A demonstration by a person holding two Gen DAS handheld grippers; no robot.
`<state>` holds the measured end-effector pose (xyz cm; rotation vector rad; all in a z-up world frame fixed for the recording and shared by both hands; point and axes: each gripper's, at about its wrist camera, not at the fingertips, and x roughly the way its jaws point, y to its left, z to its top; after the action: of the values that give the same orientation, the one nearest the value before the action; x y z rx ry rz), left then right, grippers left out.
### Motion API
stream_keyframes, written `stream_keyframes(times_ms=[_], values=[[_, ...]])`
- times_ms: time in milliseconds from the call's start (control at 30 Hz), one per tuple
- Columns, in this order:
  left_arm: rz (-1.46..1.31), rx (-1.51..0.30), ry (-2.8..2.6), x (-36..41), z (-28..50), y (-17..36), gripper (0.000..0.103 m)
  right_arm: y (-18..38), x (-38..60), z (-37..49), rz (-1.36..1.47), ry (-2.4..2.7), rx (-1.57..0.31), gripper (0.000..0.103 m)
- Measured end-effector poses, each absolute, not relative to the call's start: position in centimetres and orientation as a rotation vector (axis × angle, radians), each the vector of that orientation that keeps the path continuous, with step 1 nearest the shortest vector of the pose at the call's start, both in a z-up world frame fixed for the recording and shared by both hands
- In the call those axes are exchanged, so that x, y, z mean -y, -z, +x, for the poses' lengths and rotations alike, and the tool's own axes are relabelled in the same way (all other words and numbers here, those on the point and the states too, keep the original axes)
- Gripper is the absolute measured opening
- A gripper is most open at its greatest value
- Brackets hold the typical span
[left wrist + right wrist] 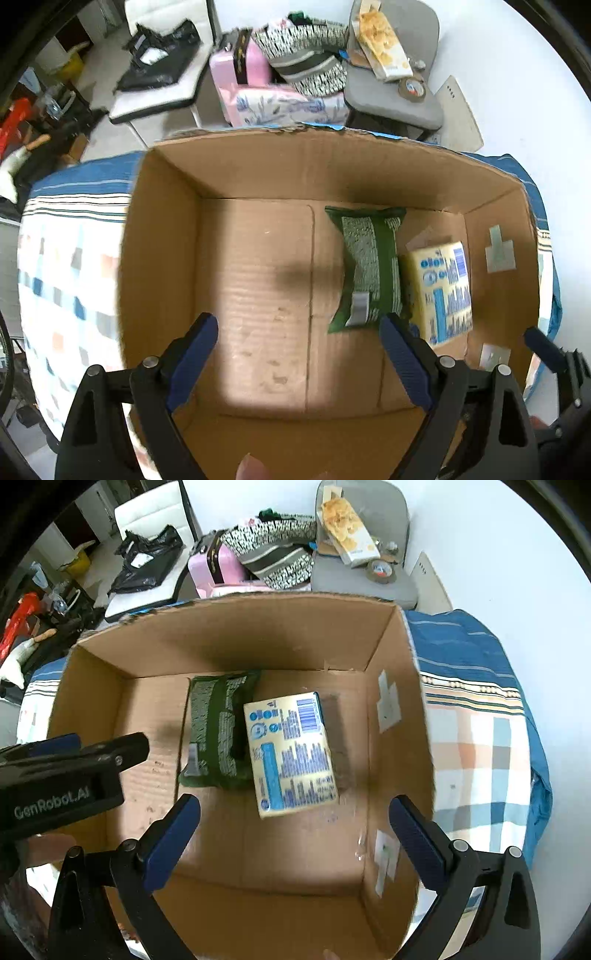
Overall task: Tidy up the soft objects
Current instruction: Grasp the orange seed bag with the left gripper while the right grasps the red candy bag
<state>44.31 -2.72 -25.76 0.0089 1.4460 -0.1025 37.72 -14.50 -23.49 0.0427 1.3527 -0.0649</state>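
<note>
**Inspector:** Report the left gripper (299,332).

**Assistant:** It points almost straight down into the cardboard box (255,166), above the bare left half of the floor. Its blue-padded fingers (195,354) stand wide apart with nothing between them. A fingertip of the person's hand (249,467) shows at the bottom edge of the left wrist view.

**Inspector:** And the right gripper (295,819)?

**Assistant:** Also aimed steeply down into the box (229,635), over its right half. Its fingers (415,840) are spread fully and grip nothing. In the right wrist view the left gripper's black body (66,775) reaches in from the left edge, above the box's left wall.

**Inspector:** Location of the soft objects?

**Assistant:** Both lie on the box floor, clear of either gripper. The green packet (369,266) lies flat towards the far wall, its long side running front to back. The yellow packet with blue print (291,753) lies just to its right; in the right wrist view its left edge overlaps the green packet (218,731). The yellow packet (443,288) sits near the right wall, though not against it.

**Inspector:** What carries the box?

**Assistant:** A bed with a striped and checked cover (476,738). Beyond it stands a grey chair (388,96) holding clutter.
</note>
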Motion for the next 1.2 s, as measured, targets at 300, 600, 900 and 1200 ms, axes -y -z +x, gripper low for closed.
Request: stream_keyframes(times_ms=[300,600,900,1200], values=[[0.048,-1.273,0.083,2.2,38.4,20.2,0.089,18.0,14.5,33.0,0.05,0.078,-1.247,0.103],[0.017,-1.14,0.106,1.0,32.8,13.8,0.089,11.5,13.5,27.6,0.054,0.086,-1.139,0.103],[-0.01,-1.065,0.131,-1.3,28.6,10.8,0.103,8.6,12.9,22.4,0.167,0.065,-1.106,0.103],[-0.028,-1.252,0.034,-6.3,25.2,18.1,0.103,17.5,13.1,19.9,0.212,0.075,-1.322,0.103]])
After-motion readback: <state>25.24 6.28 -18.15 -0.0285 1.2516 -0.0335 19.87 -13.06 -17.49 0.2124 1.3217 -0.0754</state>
